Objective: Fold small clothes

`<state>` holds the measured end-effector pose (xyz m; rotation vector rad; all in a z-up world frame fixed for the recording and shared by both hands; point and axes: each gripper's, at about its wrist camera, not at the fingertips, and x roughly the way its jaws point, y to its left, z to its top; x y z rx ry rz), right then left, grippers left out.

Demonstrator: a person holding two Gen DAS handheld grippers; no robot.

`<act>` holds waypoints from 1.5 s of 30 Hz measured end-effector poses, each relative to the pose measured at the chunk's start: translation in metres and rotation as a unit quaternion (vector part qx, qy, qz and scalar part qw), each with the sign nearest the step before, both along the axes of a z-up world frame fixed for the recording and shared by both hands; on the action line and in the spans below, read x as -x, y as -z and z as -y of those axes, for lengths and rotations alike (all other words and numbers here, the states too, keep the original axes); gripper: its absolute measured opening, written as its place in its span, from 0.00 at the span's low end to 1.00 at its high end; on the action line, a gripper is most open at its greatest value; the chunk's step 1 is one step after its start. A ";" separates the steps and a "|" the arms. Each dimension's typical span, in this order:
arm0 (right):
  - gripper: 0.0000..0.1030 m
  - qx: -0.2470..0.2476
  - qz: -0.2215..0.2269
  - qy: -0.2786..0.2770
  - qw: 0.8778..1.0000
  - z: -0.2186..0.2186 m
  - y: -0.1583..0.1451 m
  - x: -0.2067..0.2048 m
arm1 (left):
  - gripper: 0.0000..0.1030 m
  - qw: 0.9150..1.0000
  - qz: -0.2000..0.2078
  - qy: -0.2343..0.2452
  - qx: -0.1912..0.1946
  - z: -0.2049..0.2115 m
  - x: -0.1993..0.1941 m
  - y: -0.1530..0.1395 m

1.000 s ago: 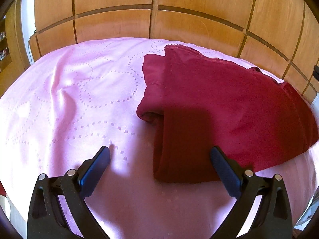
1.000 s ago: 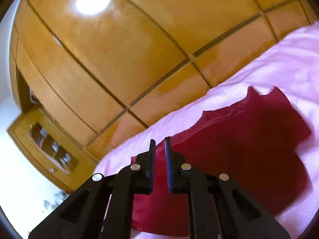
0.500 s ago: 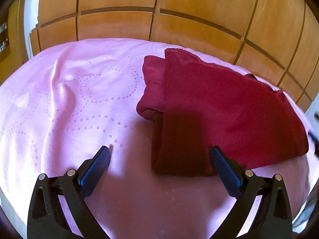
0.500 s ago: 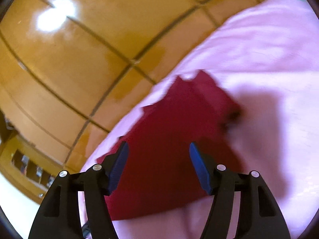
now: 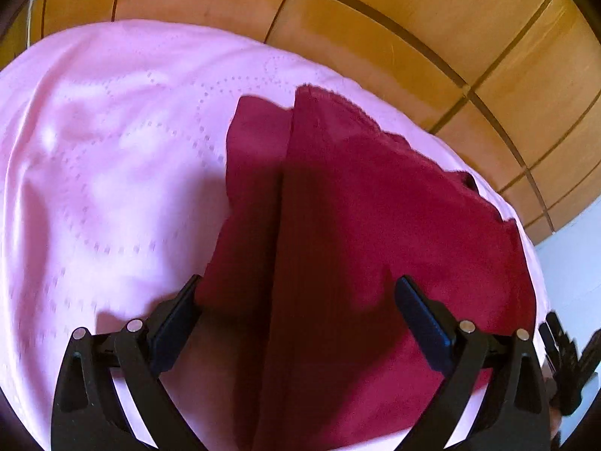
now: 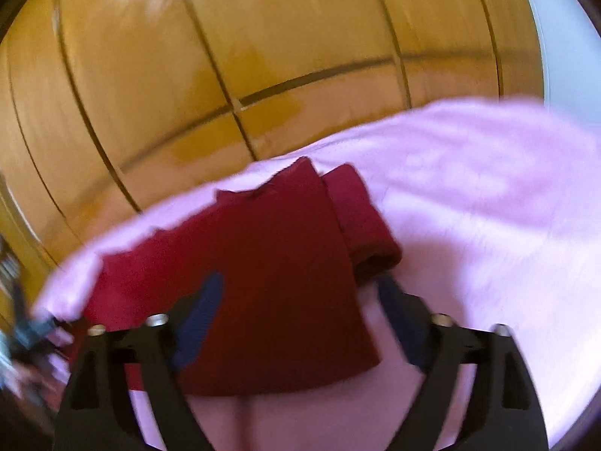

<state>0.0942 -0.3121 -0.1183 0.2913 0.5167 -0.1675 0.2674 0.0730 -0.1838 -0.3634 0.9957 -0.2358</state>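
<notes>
Garment (image 5: 375, 233), dark red and already folded into layers, lies flat on the pink bedspread (image 5: 112, 158) of a bed, with wooden wardrobe panels (image 5: 413, 30) behind it. In the left wrist view it fills the centre and 3 o'clock portion of the field; a narrower folded part projects toward 11 o'clock, and a straight fold edge runs from 12 to 6 o'clock.

Left gripper (image 5: 296, 300): jaws spread wide, straddling the near edge of the garment and gripping nothing. Whether the pads touch the cloth cannot be told.

Right gripper (image 6: 300, 308): jaws opening, near their widest, with the garment's near corner lying between them but not pinched. In this blurred view the garment sits at the centre, its rolled end toward 2 o'clock. The other gripper shows faintly at 8 o'clock.

Judged stage: a fold appears just laid down and released, with at least 1 further fold or a smoothing pass likely to follow.

Risks:
1. Closing on only the top layer would peel the stack open, because the layers lie loose.
2. Jaws pressed too deep could catch the satin bedspread along with the cloth and drag both.
3. Uneven lifting by the 2 grippers would skew the fold edge.
4. The projecting part at 11 o'clock may slip out and unfold.
</notes>
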 end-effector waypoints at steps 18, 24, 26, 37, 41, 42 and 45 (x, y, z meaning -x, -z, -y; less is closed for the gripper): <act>0.97 0.026 -0.105 0.028 0.994 0.009 0.045 -0.023 | 0.24 0.997 0.008 0.018 0.076 0.010 -0.016 -0.028; 0.97 0.026 -0.104 0.028 0.994 0.008 0.045 -0.023 | 0.23 0.995 0.031 0.027 0.094 0.031 -0.010 -0.062; 0.97 0.026 -0.103 0.027 0.994 0.009 0.045 -0.023 | 0.22 0.994 0.039 0.032 0.100 0.041 -0.008 -0.072; 0.97 0.025 -0.103 0.030 0.994 0.009 0.043 -0.023 | 0.22 0.984 0.095 0.102 0.108 0.123 0.011 -0.129; 0.97 0.017 -0.097 0.034 0.995 0.012 0.042 -0.022 | 0.22 0.980 0.093 0.140 0.102 0.163 0.015 -0.131; 0.97 0.014 -0.095 0.037 0.995 0.013 0.042 -0.021 | 0.22 0.979 0.087 0.150 0.104 0.175 0.015 -0.129; 0.97 0.001 -0.090 0.042 0.995 0.018 0.042 -0.018 | 0.22 0.978 0.073 0.168 0.104 0.201 0.012 -0.123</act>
